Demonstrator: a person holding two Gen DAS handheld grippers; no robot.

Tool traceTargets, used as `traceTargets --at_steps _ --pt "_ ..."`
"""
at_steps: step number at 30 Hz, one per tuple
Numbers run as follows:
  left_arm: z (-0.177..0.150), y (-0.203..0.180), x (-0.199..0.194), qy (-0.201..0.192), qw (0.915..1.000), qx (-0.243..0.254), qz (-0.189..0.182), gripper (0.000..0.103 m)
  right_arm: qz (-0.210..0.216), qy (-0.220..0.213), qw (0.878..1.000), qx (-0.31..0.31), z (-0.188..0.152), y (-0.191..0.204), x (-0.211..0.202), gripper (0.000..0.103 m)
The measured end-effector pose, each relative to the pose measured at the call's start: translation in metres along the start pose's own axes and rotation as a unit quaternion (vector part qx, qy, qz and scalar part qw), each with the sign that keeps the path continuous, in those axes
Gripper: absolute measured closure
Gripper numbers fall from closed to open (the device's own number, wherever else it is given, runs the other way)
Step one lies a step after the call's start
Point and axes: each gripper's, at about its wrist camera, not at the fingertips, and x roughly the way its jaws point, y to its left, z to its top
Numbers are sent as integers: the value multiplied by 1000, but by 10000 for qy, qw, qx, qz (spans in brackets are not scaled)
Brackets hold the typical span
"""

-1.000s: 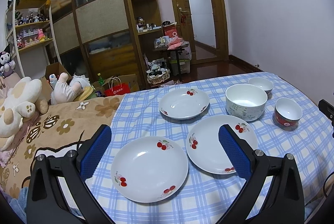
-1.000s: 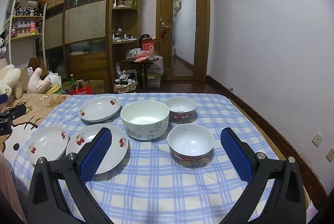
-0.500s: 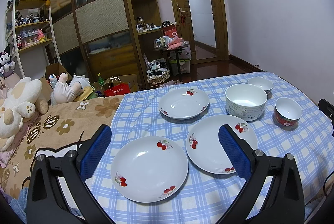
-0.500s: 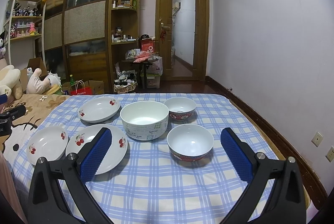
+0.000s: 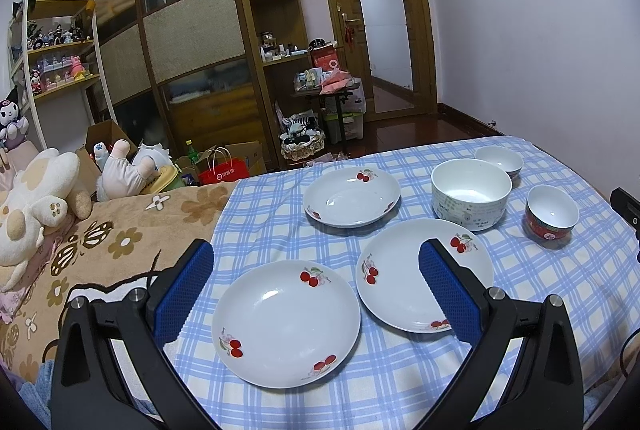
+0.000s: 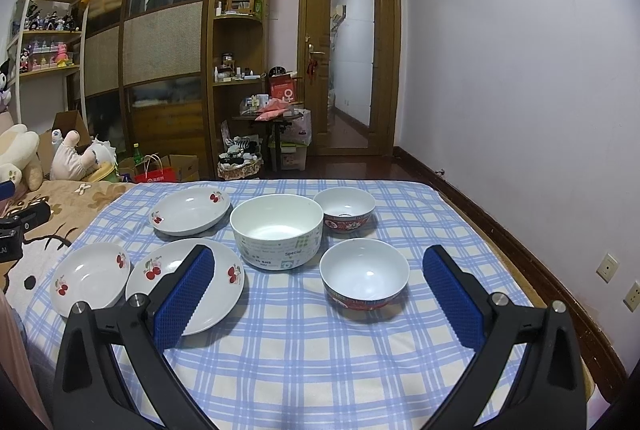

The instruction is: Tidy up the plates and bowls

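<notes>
Three white cherry-print plates lie apart on a blue checked cloth: a near plate, a middle plate and a far plate. Behind them stand a large white bowl and two small red-sided bowls. My left gripper hovers open above the near plate, holding nothing. In the right wrist view my right gripper is open and empty, with the nearer small bowl, the large bowl and the middle plate ahead of it.
A brown flowered blanket with plush toys lies left of the cloth. Wooden wardrobes, shelves and a door fill the back of the room. The wall runs along the right, past the cloth's right edge.
</notes>
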Motion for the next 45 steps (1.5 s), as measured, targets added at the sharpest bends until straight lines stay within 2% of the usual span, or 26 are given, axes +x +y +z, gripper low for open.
traceTargets --at_steps 19,23,27,33,37,45 --pt "-1 -1 0 45 10000 20 -20 2 -26 -29 10000 19 0 -3 1 0" --pt "1 0 0 98 9999 33 127 2 -32 -15 10000 24 0 -3 1 0" --pt "2 4 3 208 9998 -16 1 2 -5 26 10000 27 1 1 1 0" --pt "14 -2 20 363 9991 169 -136 2 -118 215 9997 -46 4 12 7 0" --pt "23 0 36 526 9980 55 -353 2 -84 232 9997 -15 9 15 13 0" --pt "47 9 75 568 9980 -9 -273 2 -99 251 9990 -357 23 34 38 0"
